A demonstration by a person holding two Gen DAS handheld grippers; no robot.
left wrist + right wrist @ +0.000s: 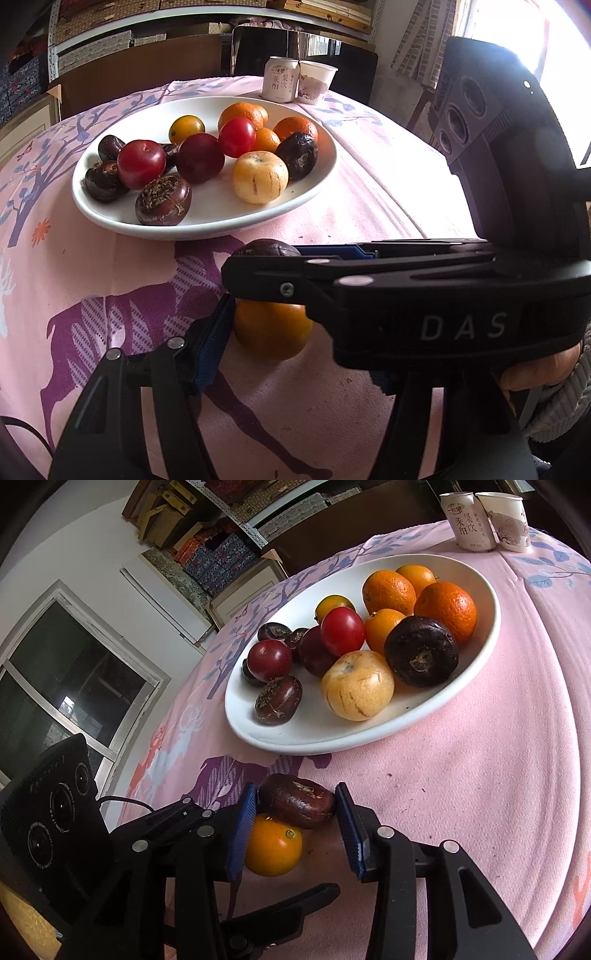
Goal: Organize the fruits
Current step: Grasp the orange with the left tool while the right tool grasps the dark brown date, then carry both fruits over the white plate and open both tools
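Chestnut (297, 805) clamped between right gripper (295, 814) jaws, just above desk (480, 794), near plate (369, 738) rim. Orange fruit (273, 849) on cloth beneath, touching left gripper's (258, 332) one visible pad; left jaws' state unclear. Plate full of mixed fruit; can (463, 520) and cup (508, 520) behind.

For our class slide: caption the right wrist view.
Right gripper closes on a water chestnut above an orange fruit.
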